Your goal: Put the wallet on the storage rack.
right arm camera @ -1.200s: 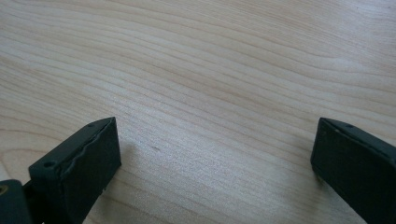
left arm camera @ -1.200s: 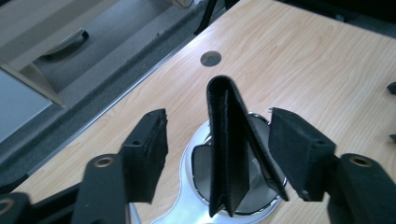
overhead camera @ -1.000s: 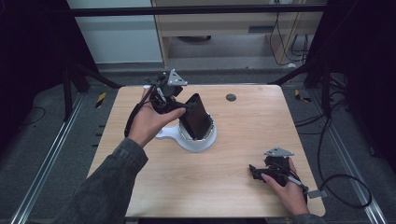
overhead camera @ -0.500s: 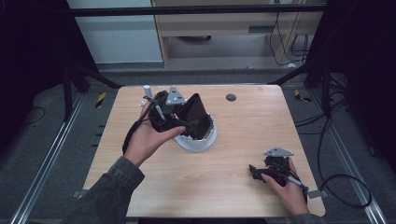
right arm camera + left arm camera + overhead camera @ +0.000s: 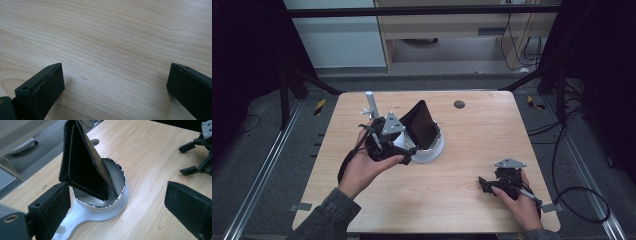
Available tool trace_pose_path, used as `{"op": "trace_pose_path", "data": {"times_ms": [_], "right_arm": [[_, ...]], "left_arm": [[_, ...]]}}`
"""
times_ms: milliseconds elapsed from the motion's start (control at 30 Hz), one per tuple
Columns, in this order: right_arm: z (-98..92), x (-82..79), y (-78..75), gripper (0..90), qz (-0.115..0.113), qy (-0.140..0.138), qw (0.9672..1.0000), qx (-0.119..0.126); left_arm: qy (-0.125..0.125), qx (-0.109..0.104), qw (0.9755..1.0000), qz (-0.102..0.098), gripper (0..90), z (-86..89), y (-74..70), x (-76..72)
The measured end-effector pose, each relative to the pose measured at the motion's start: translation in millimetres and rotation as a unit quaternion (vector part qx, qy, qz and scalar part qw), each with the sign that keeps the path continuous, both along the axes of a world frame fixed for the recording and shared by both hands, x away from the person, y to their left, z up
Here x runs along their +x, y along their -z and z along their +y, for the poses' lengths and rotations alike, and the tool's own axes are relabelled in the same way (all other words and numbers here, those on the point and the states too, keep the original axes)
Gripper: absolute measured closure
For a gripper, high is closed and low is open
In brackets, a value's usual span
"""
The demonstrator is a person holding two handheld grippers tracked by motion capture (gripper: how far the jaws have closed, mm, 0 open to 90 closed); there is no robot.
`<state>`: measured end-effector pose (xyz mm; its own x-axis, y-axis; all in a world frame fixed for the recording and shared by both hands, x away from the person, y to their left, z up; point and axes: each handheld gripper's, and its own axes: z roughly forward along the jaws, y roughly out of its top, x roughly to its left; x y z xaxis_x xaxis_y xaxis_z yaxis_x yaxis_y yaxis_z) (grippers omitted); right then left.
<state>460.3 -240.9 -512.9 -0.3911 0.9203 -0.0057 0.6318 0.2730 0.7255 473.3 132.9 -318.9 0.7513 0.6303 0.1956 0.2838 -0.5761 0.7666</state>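
Note:
A black folded wallet [image 5: 422, 122] stands on its edge, tilted, inside a white bowl [image 5: 438, 148] on a white base, near the table's middle. In the left gripper view the wallet [image 5: 82, 170] leans in the bowl [image 5: 120, 171] straight ahead of my jaws. My left gripper [image 5: 408, 151] sits just left of the bowl, low over the table. It is open [image 5: 118, 192]; its jaws have just been opening and nothing is between them. My right gripper [image 5: 484, 184] rests at the front right, open [image 5: 115, 75] over bare wood.
The wooden table [image 5: 477, 145] has a small black round grommet [image 5: 459, 104] near its far edge. My right gripper [image 5: 197, 157] also shows far off in the left gripper view. Dark frames, cables and a cabinet surround the table.
My left gripper has drawn back from the wallet's top, toward me and down, to the left of the bowl. The wallet stays leaning in the bowl. The right hand has kept still.

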Motion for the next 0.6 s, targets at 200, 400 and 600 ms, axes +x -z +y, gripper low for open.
{"op": "trace_pose_path", "data": {"times_ms": [200,400,600], "right_arm": [[0.4,-0.6,-0.4,1.5,0.003,0.000,1.0000,0.004],[0.4,-0.6,-0.4,1.5,0.002,-0.002,1.0000,0.003],[0.4,-0.9,-0.4,1.5,0.002,-0.002,1.0000,0.002]], "left_arm": [[-0.006,-0.003,0.9999,0.009,5.9,10.6,15.7,-6.8],[-0.014,-0.011,0.9995,0.028,5.3,21.5,40.1,-12.8],[-0.017,-0.006,0.9986,0.051,5.2,28.6,62.7,-16.1]]}}
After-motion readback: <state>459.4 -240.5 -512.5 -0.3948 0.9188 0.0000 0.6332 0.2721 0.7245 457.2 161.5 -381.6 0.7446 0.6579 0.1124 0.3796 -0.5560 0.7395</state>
